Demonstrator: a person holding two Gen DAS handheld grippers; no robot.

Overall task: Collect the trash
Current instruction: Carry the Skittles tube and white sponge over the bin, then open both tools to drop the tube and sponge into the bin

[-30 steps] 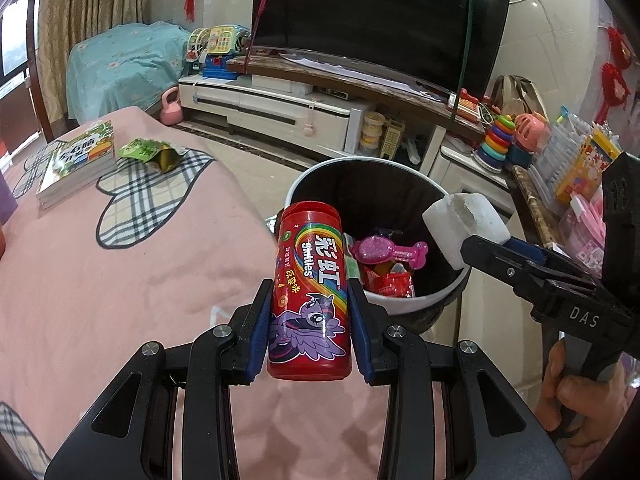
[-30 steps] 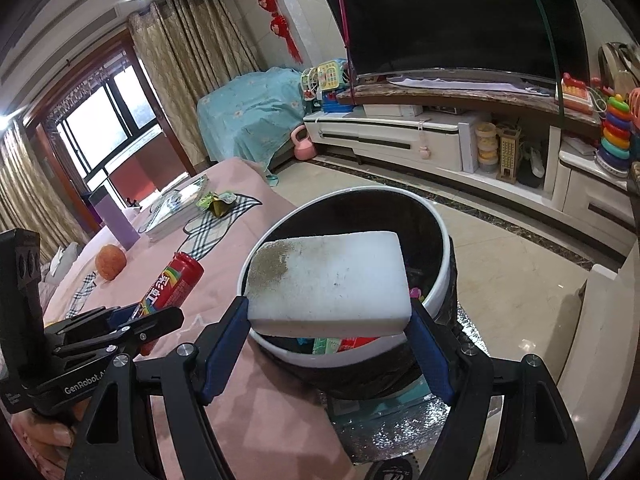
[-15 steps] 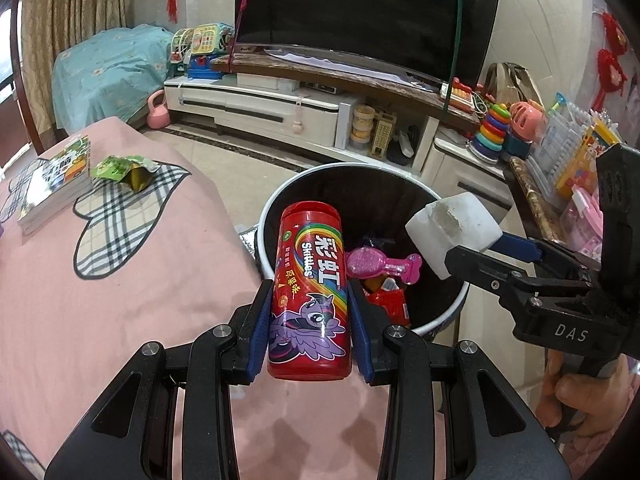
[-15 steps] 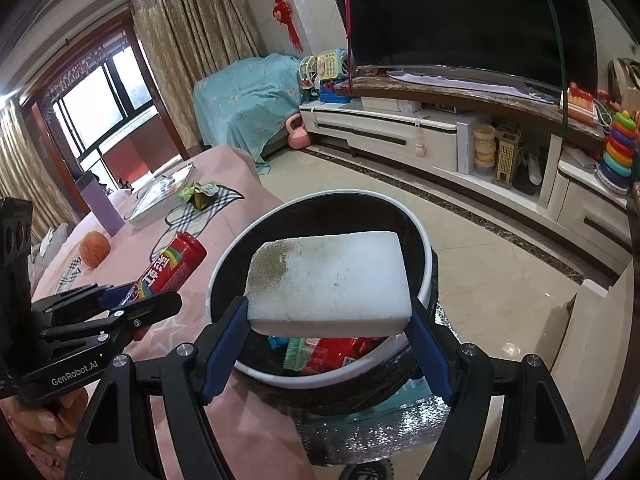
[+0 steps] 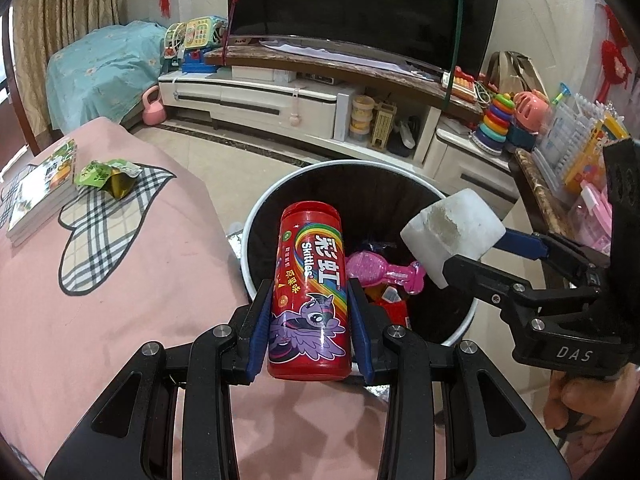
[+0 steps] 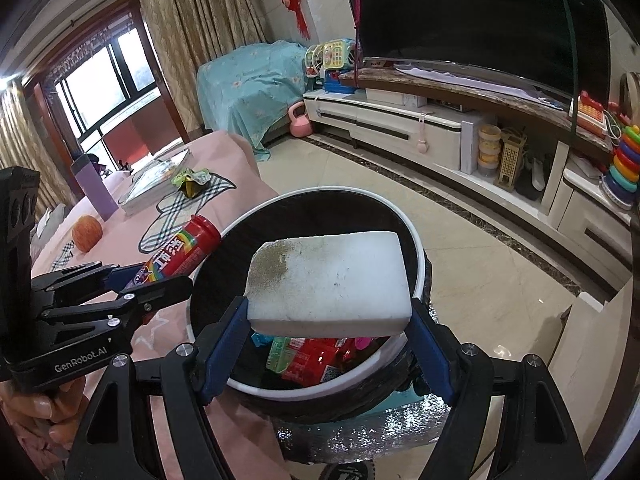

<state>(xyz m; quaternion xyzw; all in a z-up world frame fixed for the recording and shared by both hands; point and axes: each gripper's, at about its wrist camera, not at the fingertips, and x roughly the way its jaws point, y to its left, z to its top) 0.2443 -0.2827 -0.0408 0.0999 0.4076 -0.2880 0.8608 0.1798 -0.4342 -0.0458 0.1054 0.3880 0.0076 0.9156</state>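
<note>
I am holding the left gripper (image 5: pixel 309 330) nearest the lens, its blue-padded fingers (image 5: pixel 258 334) pinching the lower half of a red Skittles can (image 5: pixel 310 294); the can is standing upright in the grip, its top reaching over the near-left rim of the trash bin (image 5: pixel 256 216); below it the pink cloth (image 5: pixel 120 320) of the bench is spreading away to the left. On my right I am holding the right gripper (image 6: pixel 328 326), its fingers (image 6: pixel 222 344) clamping a white sponge (image 6: pixel 330 276) by its two short ends; the sponge is lying flat with a brownish stain at its far-left corner, hanging above the open mouth of the bin (image 6: pixel 416 248). Inside the bin I am seeing a pink toy brush (image 5: pixel 380 272) lying on red wrappers (image 6: pixel 316 362) and a green packet (image 6: pixel 278 354); the bin itself is sitting on a silvery mat (image 6: pixel 360 436) on the floor, just beside the bench edge. Farther left on the cloth a green snack wrapper (image 5: pixel 108 174) is lying on a plaid heart patch, touching or just beside a stack of books (image 5: pixel 40 190); an orange fruit (image 6: pixel 87 233) and a purple bottle (image 6: pixel 94 188) are sitting beyond, well apart from the bin. At the far wall a television (image 5: pixel 360 12) is standing on a white cabinet (image 5: pixel 256 100).
</note>
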